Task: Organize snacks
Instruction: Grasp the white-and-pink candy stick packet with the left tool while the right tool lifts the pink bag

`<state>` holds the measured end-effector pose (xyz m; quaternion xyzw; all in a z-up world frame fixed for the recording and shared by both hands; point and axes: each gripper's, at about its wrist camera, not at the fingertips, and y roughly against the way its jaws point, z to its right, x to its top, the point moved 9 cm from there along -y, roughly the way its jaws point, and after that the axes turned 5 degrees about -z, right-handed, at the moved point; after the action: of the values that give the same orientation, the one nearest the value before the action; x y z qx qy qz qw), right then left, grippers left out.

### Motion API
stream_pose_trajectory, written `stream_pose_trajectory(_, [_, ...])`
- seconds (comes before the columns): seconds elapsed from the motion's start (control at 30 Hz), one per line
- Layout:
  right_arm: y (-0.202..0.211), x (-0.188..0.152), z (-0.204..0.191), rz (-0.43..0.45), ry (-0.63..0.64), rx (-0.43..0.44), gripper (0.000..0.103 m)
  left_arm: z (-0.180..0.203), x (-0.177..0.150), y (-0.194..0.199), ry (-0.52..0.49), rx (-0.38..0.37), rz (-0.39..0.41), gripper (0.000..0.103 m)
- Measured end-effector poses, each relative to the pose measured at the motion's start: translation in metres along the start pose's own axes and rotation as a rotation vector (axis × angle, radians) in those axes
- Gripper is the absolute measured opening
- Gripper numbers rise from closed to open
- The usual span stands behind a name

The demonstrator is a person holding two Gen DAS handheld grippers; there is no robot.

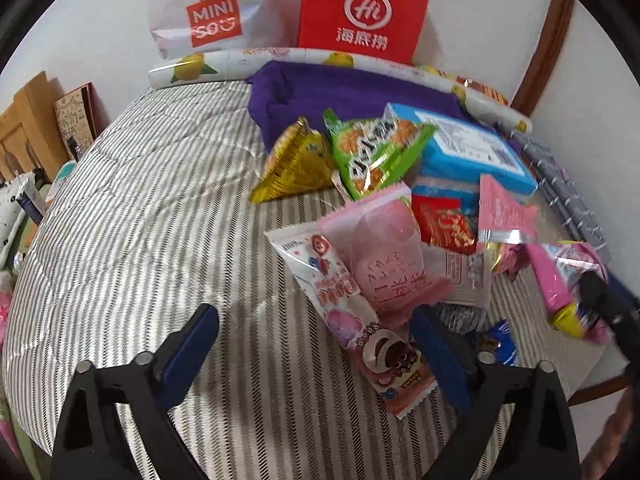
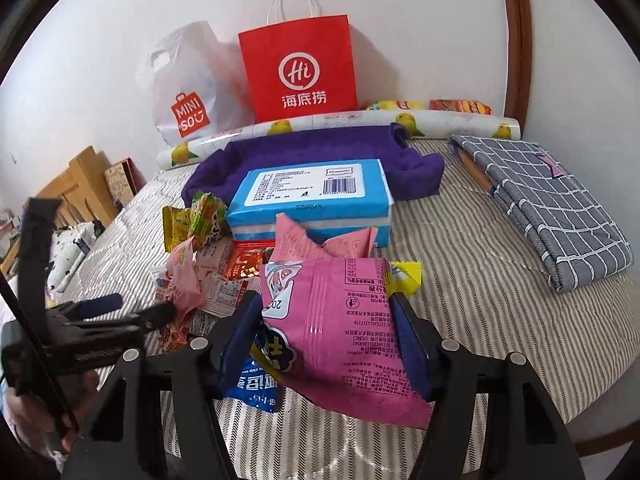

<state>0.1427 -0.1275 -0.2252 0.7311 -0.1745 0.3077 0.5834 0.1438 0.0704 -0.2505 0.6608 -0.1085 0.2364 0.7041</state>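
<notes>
A heap of snack packets lies on the striped bed cover (image 1: 140, 200). My right gripper (image 2: 326, 338) is shut on a large pink snack bag (image 2: 344, 312), with a blue pad pressing each side. That bag (image 1: 554, 280) also shows at the right edge of the left wrist view. My left gripper (image 1: 316, 352) stands open just above the cover. A long pink cartoon-printed packet (image 1: 360, 320) lies between its fingers, close to the right finger (image 1: 438, 356), and no pad presses on it. A pale pink pastry packet (image 1: 384, 248) rests on top of that packet.
A blue tissue pack (image 2: 316, 192) and a purple towel (image 2: 320, 148) lie behind the heap. A red paper bag (image 2: 298, 68) and a white plastic bag (image 2: 188, 92) lean on the wall. A folded grey checked cloth (image 2: 552, 204) sits at the right, with a lemon-print roll (image 1: 192, 68) at the back.
</notes>
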Motion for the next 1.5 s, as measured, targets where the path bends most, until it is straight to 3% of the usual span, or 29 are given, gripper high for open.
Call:
stream_pose_trajectory(0.1, [0.003, 0.001, 0.005, 0.009, 0.001, -0.005, 0.059, 0.004, -0.002, -0.003, -0.009, -0.016, -0.009, 0.071])
stream_pose_trajectory(0.13, [0.004, 0.001, 0.007, 0.011, -0.003, -0.006, 0.059, 0.003, -0.002, -0.001, -0.013, -0.013, -0.005, 0.058])
stream_pose_trajectory(0.2, [0.004, 0.001, 0.011, 0.013, -0.013, 0.0, 0.058, -0.001, -0.005, 0.0, -0.012, -0.009, -0.017, 0.048])
stream_pose_trajectory(0.37, [-0.005, -0.006, 0.019, -0.018, -0.013, 0.018, 0.058, -0.008, -0.007, 0.001, -0.018, 0.005, -0.02, 0.048])
stream_pose_trajectory(0.47, [-0.003, -0.007, 0.021, -0.02, -0.023, 0.059, 0.059, -0.004, -0.006, 0.0, -0.03, 0.03, -0.008, 0.053])
stream_pose_trajectory(0.6, [0.005, -0.011, 0.02, -0.018, -0.006, 0.084, 0.07, 0.0, -0.004, -0.003, -0.031, 0.065, 0.003, 0.055])
stream_pose_trajectory(0.73, [0.01, -0.021, 0.012, -0.023, 0.053, 0.102, 0.078, 0.001, -0.005, 0.002, -0.026, 0.017, -0.005, 0.032])
stream_pose_trajectory(0.87, [0.006, -0.033, 0.0, -0.053, 0.114, 0.124, 0.079, -0.006, -0.008, 0.004, 0.006, -0.043, -0.021, 0.025])
stream_pose_trajectory(0.97, [-0.006, -0.042, -0.009, -0.08, 0.185, 0.069, 0.079, -0.008, -0.009, 0.006, 0.018, -0.065, -0.023, 0.024])
stream_pose_trajectory(1.0, [-0.01, -0.044, -0.013, -0.076, 0.207, 0.054, 0.078, -0.008, -0.01, 0.006, 0.02, -0.069, -0.024, 0.023])
stream_pose_trajectory(1.07, [-0.012, -0.044, -0.016, -0.068, 0.221, 0.041, 0.064, -0.01, -0.011, 0.007, 0.024, -0.071, -0.026, 0.023])
stream_pose_trajectory(1.17, [-0.01, -0.042, -0.016, -0.064, 0.239, 0.011, 0.056, -0.011, -0.01, 0.011, 0.032, -0.077, -0.023, 0.022])
stream_pose_trajectory(1.5, [0.008, -0.027, 0.0, -0.054, 0.15, -0.012, 0.051, -0.028, -0.012, 0.024, 0.077, -0.073, -0.016, 0.022])
